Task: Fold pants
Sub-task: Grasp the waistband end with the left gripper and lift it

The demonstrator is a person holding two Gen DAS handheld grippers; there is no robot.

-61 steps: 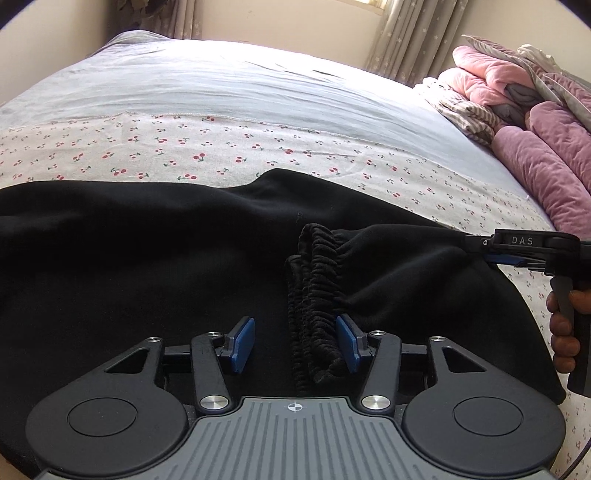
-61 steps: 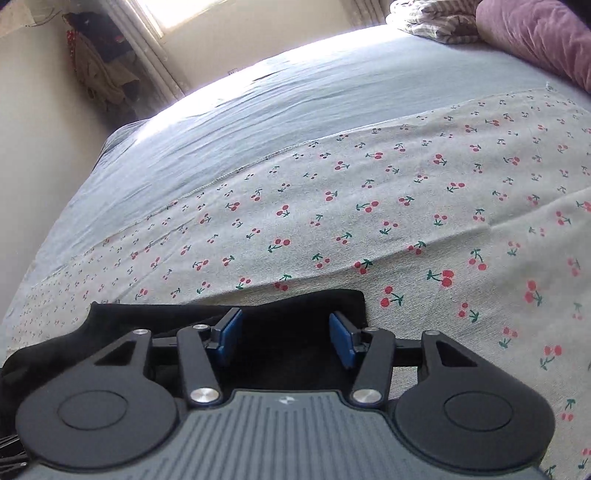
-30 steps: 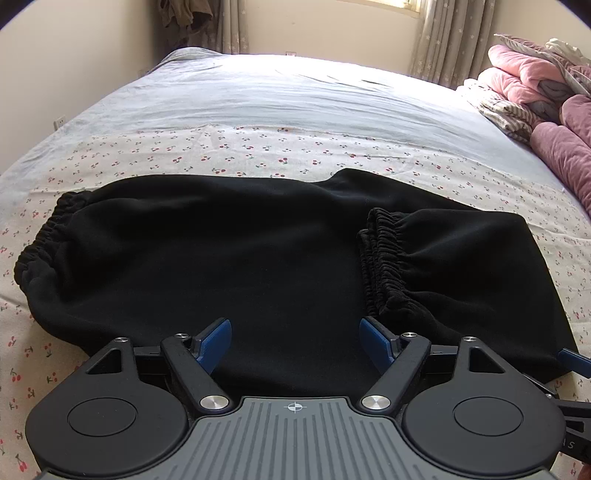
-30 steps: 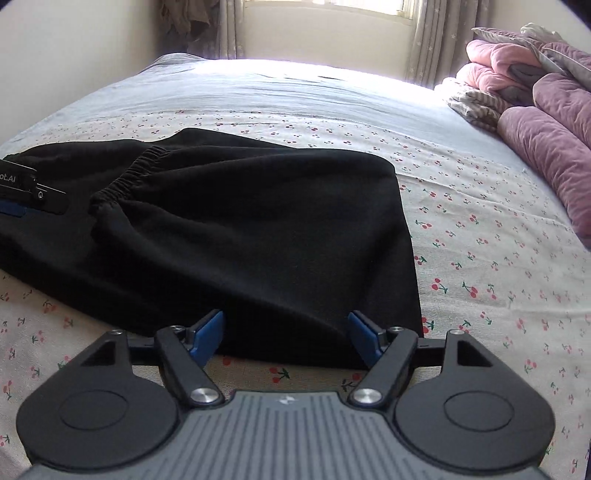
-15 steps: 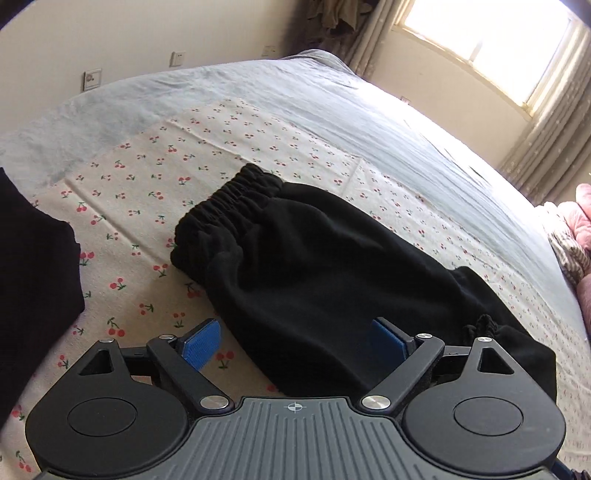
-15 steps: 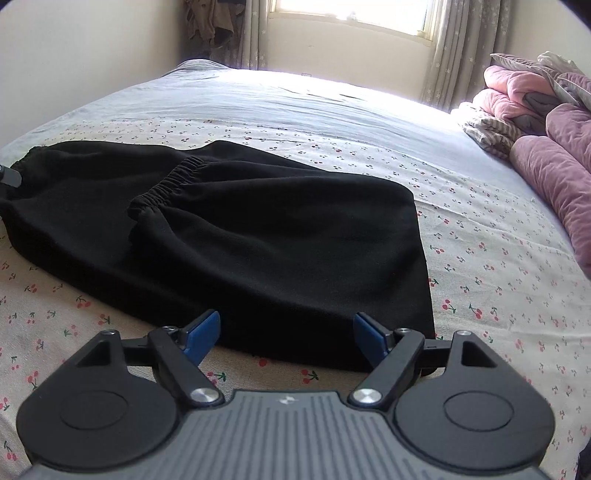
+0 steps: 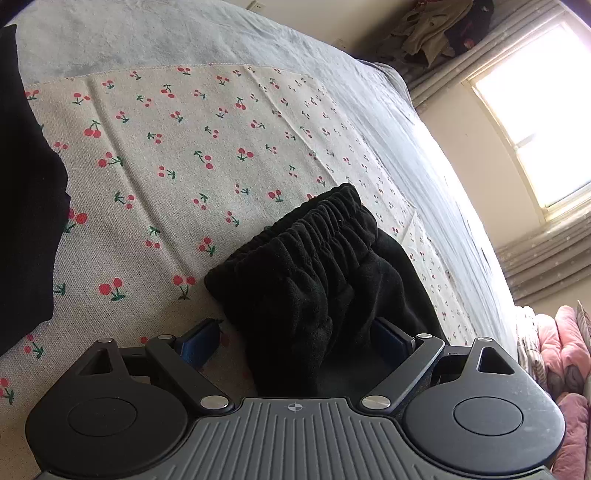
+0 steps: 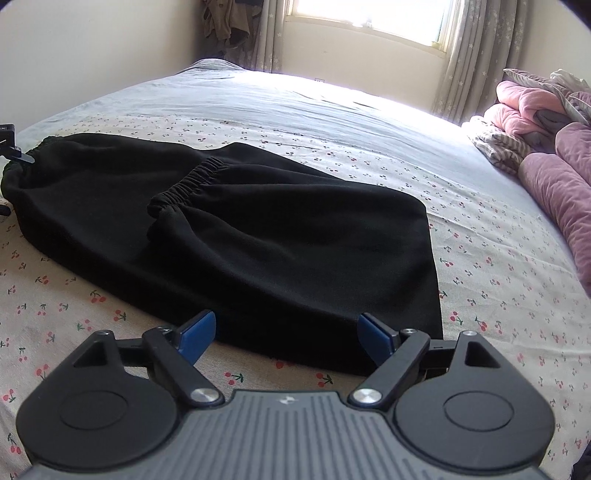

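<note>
Left tongs [image 7: 295, 341] swung over to pants [image 8: 240, 236] waistband, spread wide, right tongs [image 8: 286, 334] opening, nothing gripped

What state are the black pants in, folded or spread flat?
Partly folded. The black pants lie on the cherry-print sheet with the cuffs doubled back onto the body, waistband at the other end.

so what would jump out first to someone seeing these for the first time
The black pants lie folded across the cherry-print sheet, an elastic cuff on top. The gathered waistband end fills the left wrist view, sitting between the blue pads of the open left claw. Pink and purple bedding is piled at the right edge under the bright window.
</note>
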